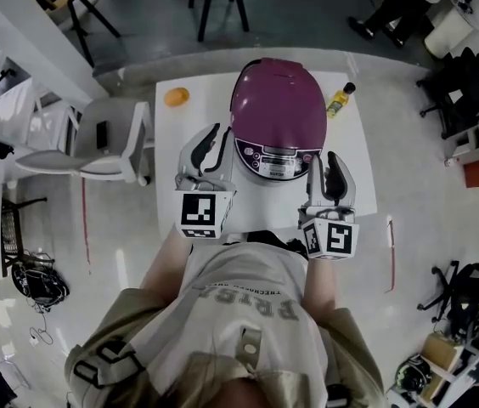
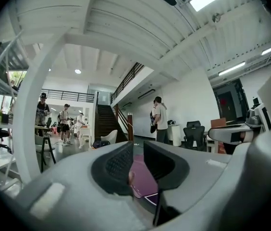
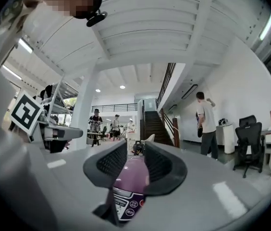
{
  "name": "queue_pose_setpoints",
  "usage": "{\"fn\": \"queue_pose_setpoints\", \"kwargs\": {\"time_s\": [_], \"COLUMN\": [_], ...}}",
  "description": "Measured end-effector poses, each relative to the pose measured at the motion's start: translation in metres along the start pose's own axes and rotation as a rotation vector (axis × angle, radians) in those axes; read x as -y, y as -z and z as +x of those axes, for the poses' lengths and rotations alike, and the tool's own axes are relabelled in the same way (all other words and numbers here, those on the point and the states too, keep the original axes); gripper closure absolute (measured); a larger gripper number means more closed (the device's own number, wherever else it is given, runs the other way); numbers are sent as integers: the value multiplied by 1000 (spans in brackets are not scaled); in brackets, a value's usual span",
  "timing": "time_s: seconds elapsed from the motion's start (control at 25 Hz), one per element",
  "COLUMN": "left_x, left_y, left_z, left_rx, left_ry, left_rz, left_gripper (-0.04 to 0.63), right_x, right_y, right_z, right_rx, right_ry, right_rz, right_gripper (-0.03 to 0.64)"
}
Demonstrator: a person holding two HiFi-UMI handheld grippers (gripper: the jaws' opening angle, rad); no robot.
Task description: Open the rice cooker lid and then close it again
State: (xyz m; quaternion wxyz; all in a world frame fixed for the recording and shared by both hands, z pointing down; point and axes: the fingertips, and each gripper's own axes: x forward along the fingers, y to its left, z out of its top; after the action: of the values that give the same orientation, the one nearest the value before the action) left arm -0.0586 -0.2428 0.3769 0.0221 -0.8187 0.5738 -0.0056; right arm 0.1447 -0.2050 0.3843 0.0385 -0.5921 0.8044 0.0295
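Observation:
The purple rice cooker [image 1: 278, 109] stands on the white table [image 1: 171, 143] with its domed lid down and its button panel [image 1: 275, 161] facing me. My left gripper [image 1: 220, 136] hovers beside the cooker's left front. Only a narrow gap separates its jaws, with nothing in it; the purple lid [image 2: 144, 179] shows through that gap in the left gripper view. My right gripper [image 1: 325, 163] is off the cooker's right front corner, apart from it. Its jaws also stand slightly apart and empty, and the cooker [image 3: 128, 189] shows between them in the right gripper view.
An orange fruit [image 1: 177, 97] lies at the table's far left and a yellow bottle [image 1: 340, 99] at its far right. A white chair [image 1: 112, 147] stands left of the table. Black office chairs [image 1: 469, 83] are off to the right. People stand far across the room.

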Motion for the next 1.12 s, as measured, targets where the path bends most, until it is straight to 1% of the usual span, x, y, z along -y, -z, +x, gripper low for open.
{"fn": "queue_pose_setpoints", "kwargs": {"time_s": [0.12,0.32,0.36,0.44,0.48,0.6,0.68,0.84,1.12], "left_x": [0,4,5,7,8,10,11,16,18], "left_y": [-2,-4,-6,-7,-8,-8,-7,-11,-14], "left_z": [-6,-14,-15,-16,-17,-18,-17,-18,-18], "left_rx": [14,26,29,34,34,34,39,50,58], "left_ry": [-20,-27,-27,-24,-21,-18,-17,-8,1], "left_rz": [20,32,32,35,38,35,49,86,98], "left_gripper": [545,585,586,586,586,586,586,586,586], "right_x": [-8,-16,-16,-17,-18,-20,-22,-22,-21], "right_y": [0,-3,-4,-6,-7,-9,-11,-17,-22], "right_z": [-4,-6,-7,-9,-10,-11,-12,-10,-11], "right_rx": [3,5,6,10,11,9,12,25,48], "right_ry": [5,15,19,29,32,40,49,63,79], "right_rz": [-49,-73,-77,-89,-98,-132,-151,-143,-183], "right_gripper": [547,568,573,610,615,615,615,615,617]}}
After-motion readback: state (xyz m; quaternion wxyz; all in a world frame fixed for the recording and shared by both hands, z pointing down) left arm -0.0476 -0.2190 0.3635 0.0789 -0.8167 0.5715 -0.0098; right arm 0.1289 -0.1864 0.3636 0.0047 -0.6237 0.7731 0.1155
